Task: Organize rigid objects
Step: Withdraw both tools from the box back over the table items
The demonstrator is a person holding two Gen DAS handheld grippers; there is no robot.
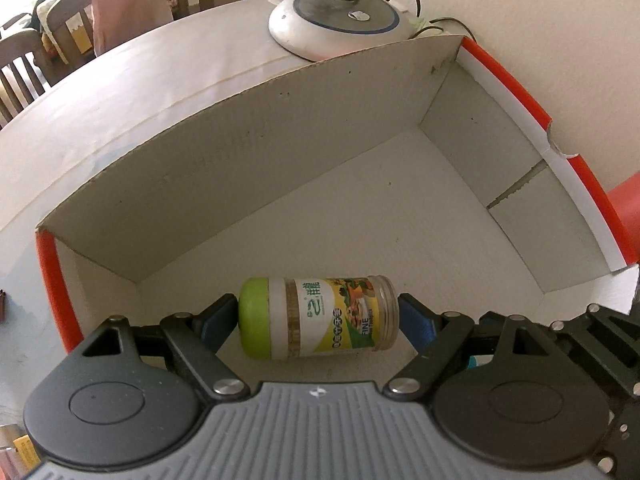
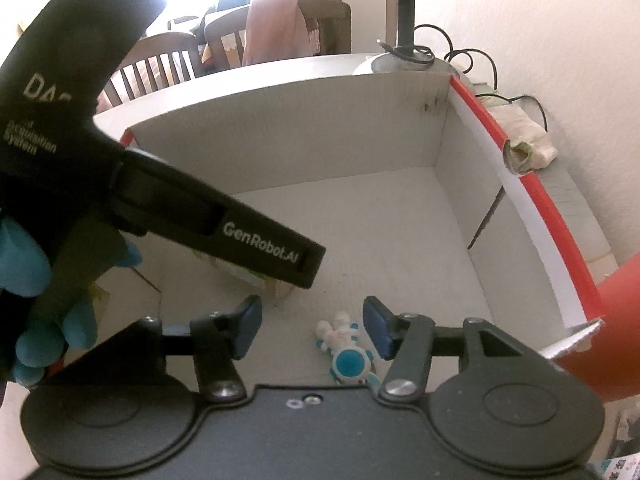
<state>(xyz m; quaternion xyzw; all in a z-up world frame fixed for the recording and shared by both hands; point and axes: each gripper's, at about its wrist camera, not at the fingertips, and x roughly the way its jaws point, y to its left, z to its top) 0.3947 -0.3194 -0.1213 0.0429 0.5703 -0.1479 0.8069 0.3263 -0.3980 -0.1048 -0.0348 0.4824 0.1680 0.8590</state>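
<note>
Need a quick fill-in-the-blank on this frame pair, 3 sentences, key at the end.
1. The jar between the left gripper's pads has a ____ cap.
2. The jar is held lying ____, not upright.
3. The small blue-and-white toy lies on the floor of the ____, between the right gripper's open jaws.

Missing words: green; on its side; cardboard box

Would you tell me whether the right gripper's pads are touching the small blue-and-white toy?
Apart: the right wrist view shows the right gripper open, the toy lying on the box floor, a gap beside each pad.
</note>
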